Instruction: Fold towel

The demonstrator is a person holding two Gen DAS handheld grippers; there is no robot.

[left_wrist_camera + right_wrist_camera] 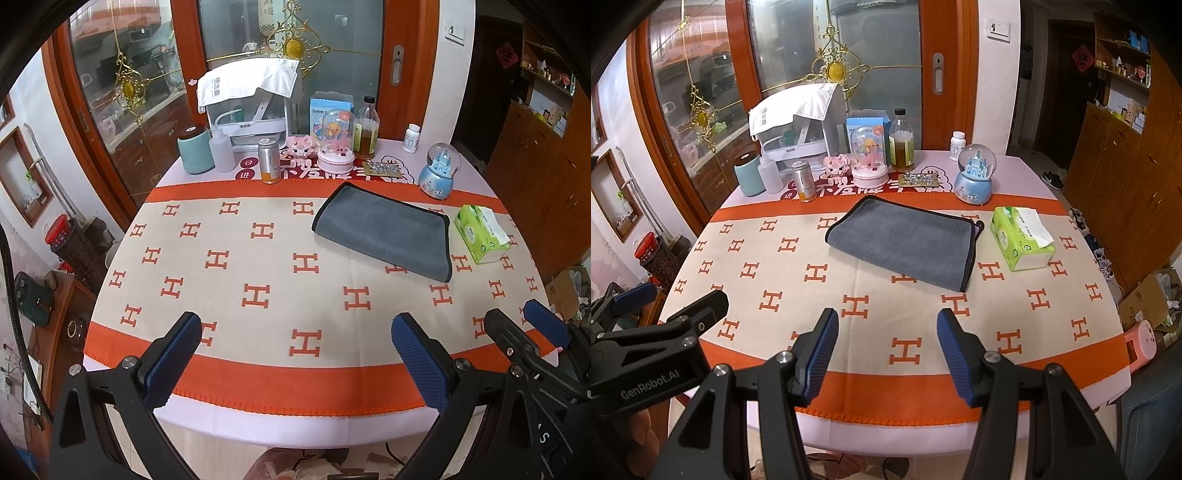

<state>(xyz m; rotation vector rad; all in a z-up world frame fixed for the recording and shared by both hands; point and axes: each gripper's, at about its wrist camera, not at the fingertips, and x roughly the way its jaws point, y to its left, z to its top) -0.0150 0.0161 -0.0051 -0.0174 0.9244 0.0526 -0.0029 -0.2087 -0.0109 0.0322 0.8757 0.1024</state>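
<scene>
Right now the gray towel (905,247) lies flat on the far tabletop (923,325), untouched, while the left hand-held gripper (295,354) and right hand-held gripper (886,350) hover wide open and empty, so next they likely must reach an edge.

Glass-fronted wooden cabinet (701,122) behind patterned table (849,376).
</scene>
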